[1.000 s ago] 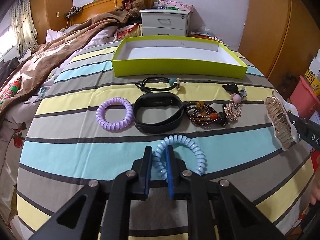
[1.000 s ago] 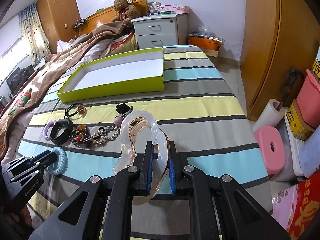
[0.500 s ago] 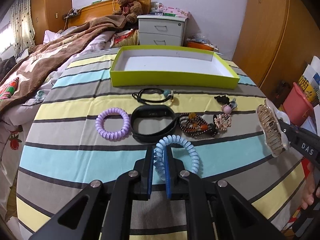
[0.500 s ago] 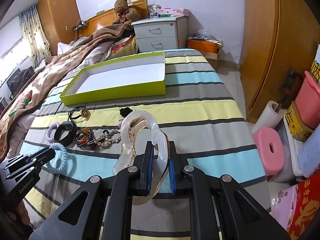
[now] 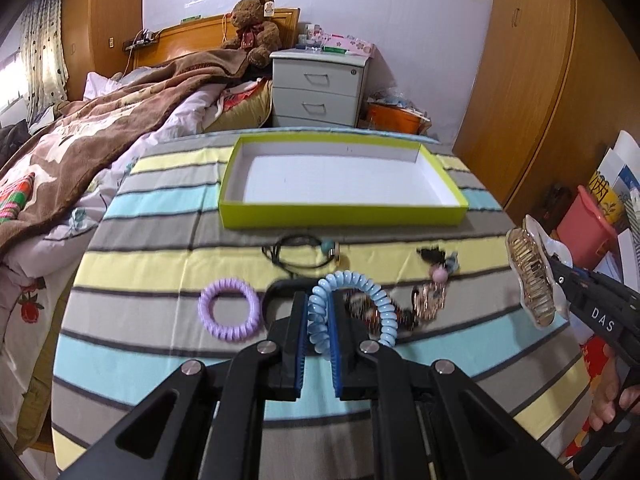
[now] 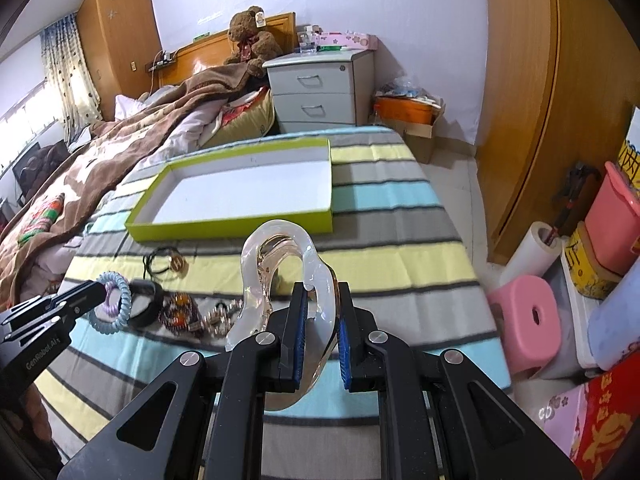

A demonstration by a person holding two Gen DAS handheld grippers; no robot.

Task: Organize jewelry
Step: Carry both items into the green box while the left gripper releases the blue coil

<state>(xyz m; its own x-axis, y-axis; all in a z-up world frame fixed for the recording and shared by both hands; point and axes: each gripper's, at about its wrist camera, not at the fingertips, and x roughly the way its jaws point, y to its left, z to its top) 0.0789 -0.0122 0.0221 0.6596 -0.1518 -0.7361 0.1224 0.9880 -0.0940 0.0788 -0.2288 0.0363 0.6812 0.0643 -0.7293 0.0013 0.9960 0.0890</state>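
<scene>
Surface: striped bedspread (image 5: 160,272) carried a lime-green tray (image 5: 340,216).
Left gripper (image 5: 318,312): clamped on blue spiral hair tie (image 5: 380,300), held upright above bedspread.
Right gripper (image 6: 322,312): clenched on clear hair claw (image 6: 276,276), long axis upright.
Left view only: claw's gold teeth.

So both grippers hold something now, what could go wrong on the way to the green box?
1. The blue coil hair tie is pinched only on one side in the left gripper, so it might spring out.
2. The clear hair claw looks smooth and large, and the right gripper grips only its lower part; it may slip before reaching the green box.
</scene>
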